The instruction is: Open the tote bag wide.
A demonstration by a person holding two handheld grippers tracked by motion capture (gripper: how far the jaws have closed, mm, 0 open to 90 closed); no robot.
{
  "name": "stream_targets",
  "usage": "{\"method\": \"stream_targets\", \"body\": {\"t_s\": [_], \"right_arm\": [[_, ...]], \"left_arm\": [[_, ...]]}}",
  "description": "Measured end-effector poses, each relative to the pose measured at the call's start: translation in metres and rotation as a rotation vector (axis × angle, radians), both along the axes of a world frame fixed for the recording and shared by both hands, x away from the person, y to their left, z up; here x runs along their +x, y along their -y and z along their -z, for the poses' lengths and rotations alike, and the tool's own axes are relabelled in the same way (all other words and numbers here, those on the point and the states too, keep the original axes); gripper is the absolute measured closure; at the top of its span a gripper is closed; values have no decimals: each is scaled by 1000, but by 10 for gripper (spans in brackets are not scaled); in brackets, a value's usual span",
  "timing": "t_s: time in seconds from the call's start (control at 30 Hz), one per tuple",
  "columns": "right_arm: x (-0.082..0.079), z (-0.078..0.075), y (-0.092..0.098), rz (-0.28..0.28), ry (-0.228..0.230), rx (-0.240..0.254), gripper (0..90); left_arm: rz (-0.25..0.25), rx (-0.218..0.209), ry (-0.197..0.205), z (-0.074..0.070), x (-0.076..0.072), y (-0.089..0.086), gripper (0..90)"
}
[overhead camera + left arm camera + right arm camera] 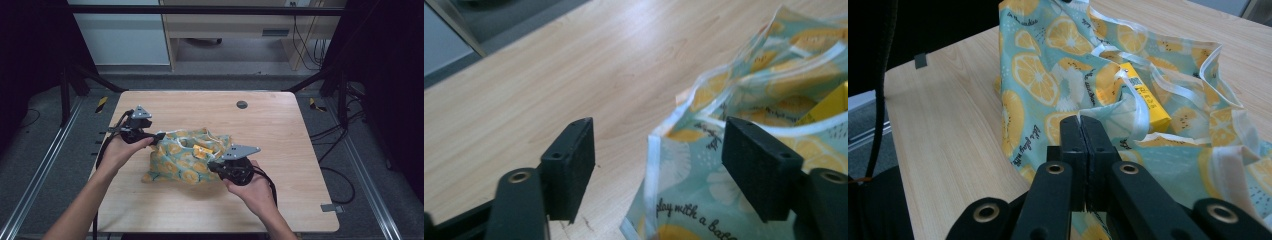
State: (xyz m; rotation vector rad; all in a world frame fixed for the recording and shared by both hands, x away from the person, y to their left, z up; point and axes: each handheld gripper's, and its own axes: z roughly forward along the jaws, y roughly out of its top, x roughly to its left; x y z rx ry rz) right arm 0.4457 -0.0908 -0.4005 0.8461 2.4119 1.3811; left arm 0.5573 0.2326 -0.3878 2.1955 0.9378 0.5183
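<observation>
A teal fabric bag (182, 157) printed with lemon slices lies slumped at the middle of the wooden table (280, 125). A yellow box (202, 151) shows inside its open mouth, also in the right gripper view as the yellow box (1145, 97). My left gripper (159, 136) is at the bag's upper left corner. In the left gripper view the left gripper (659, 140) stands open, with the bag's white-trimmed edge (652, 150) loose between the jaws. My right gripper (213, 166) is at the bag's right side. The right gripper (1081, 122) is shut, pinching the bag's (1048, 75) rim.
A dark round grommet (242, 104) sits near the table's far edge. A small grey clip (330, 207) sticks out at the front right corner. Metal rails run along both sides of the table, and cables lie on the floor at the right.
</observation>
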Motion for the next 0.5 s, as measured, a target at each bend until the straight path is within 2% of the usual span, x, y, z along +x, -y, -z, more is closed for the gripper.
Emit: {"method": "stream_targets", "body": {"t_s": [0.33,0.43,0.5], "right_arm": [[-9,2,5,13,20,-4,888],[-10,2,7,21,17,-6,887],[-9,3,8,24,15,-11,887]], "left_arm": [[35,15,-48,30,-34,-3,180],[37,-1,-65,36,-40,-5,188],[51,13,-81,39,-43,-5,216]]}}
